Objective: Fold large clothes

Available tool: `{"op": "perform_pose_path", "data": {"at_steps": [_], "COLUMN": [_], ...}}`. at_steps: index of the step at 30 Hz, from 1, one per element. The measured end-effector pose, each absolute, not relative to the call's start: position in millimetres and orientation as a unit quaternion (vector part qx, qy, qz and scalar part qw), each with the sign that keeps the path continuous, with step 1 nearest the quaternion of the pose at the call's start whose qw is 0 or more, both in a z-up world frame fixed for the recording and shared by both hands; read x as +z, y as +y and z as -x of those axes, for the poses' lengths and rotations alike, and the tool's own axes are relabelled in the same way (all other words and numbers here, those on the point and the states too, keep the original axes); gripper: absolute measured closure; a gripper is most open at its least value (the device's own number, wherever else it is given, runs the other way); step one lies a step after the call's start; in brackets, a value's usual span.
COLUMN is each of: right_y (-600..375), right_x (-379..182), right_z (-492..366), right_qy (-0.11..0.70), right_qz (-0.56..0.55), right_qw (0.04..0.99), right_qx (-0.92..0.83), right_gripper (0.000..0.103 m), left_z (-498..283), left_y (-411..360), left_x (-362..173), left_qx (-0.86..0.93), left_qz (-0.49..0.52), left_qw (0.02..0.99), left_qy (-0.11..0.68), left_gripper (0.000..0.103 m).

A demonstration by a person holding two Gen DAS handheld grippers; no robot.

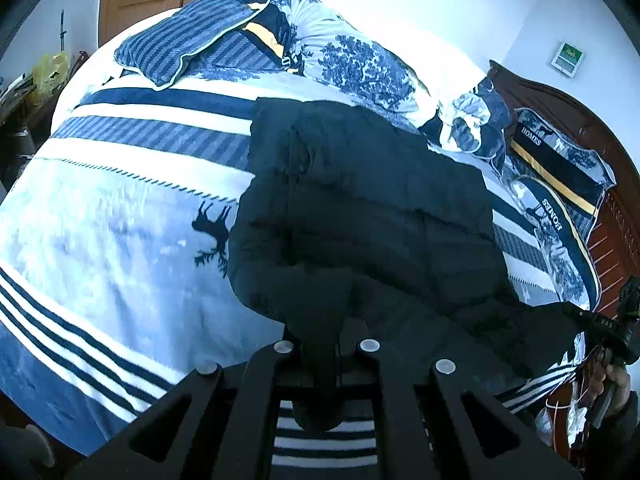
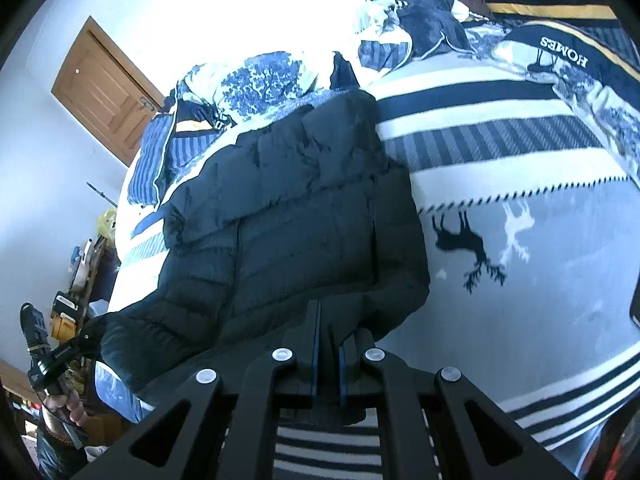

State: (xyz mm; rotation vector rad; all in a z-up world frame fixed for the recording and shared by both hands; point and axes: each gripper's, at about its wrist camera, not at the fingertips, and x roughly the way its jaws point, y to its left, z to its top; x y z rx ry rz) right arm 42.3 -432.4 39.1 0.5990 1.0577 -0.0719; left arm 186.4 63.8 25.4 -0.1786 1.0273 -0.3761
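A dark quilted puffer jacket (image 1: 360, 208) lies spread on the blue-and-white reindeer blanket (image 1: 120, 220) of the bed, its far end toward the bedding pile. My left gripper (image 1: 326, 344) is shut on the jacket's near left corner, with fabric bunched between the fingers. My right gripper (image 2: 328, 344) is shut on the jacket (image 2: 288, 208) at its near right corner, with cloth pinched between the blue pads (image 2: 315, 360). Each gripper shows at the edge of the other's view: the right gripper (image 1: 612, 332) and the left gripper (image 2: 48, 356).
A pile of blue patterned quilts and pillows (image 1: 304, 52) lies at the far side of the bed. "HOMES" pillows (image 1: 560, 184) lean on the wooden headboard (image 1: 616, 240). A wooden door (image 2: 108, 92) and a cluttered shelf (image 2: 76, 288) stand beyond the bed.
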Motion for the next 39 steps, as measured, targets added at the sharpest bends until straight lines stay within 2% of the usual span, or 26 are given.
{"op": "perform_pose_path", "data": {"at_steps": [16, 39], "right_y": [-449, -471], "right_x": [67, 61], "right_z": [-97, -210], "right_qy": [0.483, 0.481], "right_qz": [-0.252, -0.22], "right_qw": [0.837, 0.847], "right_qx": [-0.043, -0.055], "right_gripper": [0.096, 0.096], "left_z": [-232, -338], "left_y": [60, 28], "left_x": [49, 59], "left_qx": [-0.175, -0.16], "left_qz": [0.101, 0.077], "left_qw": [0.859, 0.865], "left_qy": [0.471, 0.47], "left_gripper": [0.098, 0.098]}}
